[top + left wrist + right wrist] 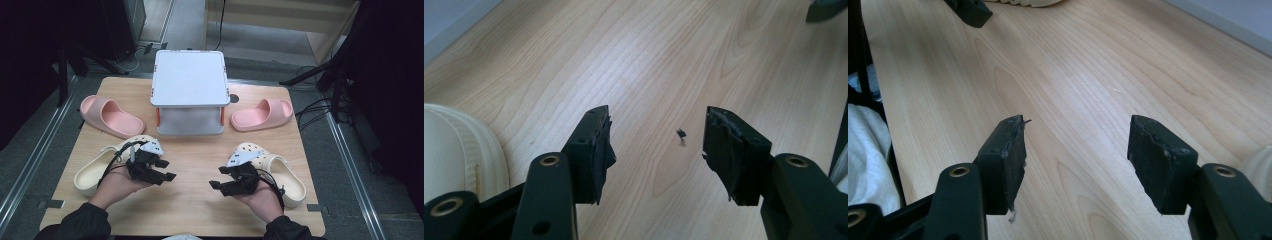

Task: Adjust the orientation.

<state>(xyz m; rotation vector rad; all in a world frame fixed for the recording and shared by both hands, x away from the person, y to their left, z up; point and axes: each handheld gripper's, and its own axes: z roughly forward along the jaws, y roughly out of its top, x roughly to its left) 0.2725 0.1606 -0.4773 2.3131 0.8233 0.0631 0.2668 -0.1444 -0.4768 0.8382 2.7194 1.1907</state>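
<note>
We think this is a lab or test room, not a home. A wooden desk stands alone on a grey floor. Metal rails run along the floor by its left and right edges. Black stands and loose cables sit past the desk's far corners, and the room around it is dark.
</note>
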